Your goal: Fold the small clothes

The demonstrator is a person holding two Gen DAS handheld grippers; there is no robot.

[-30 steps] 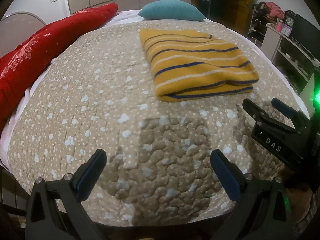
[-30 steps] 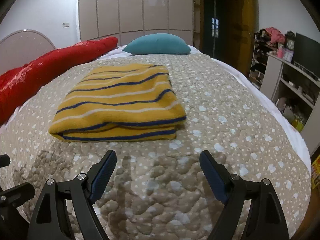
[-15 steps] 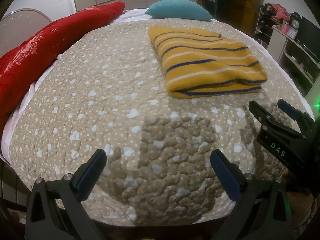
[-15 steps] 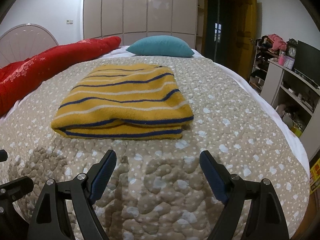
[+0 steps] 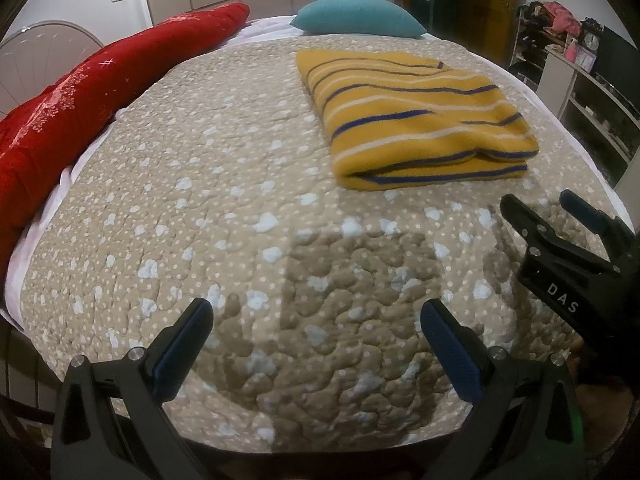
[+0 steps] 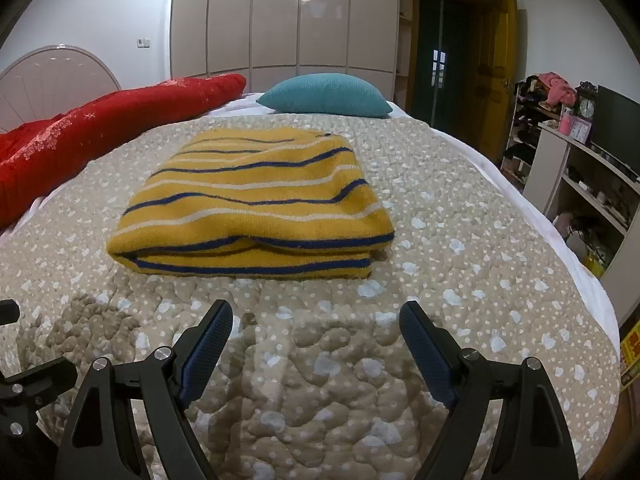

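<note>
A yellow knitted garment with blue and white stripes [image 5: 416, 120] lies folded flat on the beige dotted quilt [image 5: 208, 184]; it also shows in the right wrist view [image 6: 256, 204]. My left gripper [image 5: 316, 344] is open and empty over the quilt, near the foot of the bed, left of the garment. My right gripper [image 6: 316, 340] is open and empty, just short of the garment's folded front edge. It also shows at the right of the left wrist view [image 5: 556, 212].
A long red bolster [image 5: 88, 100] lies along the bed's left side. A teal pillow [image 6: 326, 94] sits at the far end. White shelves with clutter [image 6: 580, 176] stand to the right of the bed. Wardrobes and a dark door are behind.
Both grippers have drawn back and tilted up a little, so the garment sits lower and nearer in both views. Both stay open and empty. The garment has not moved.
</note>
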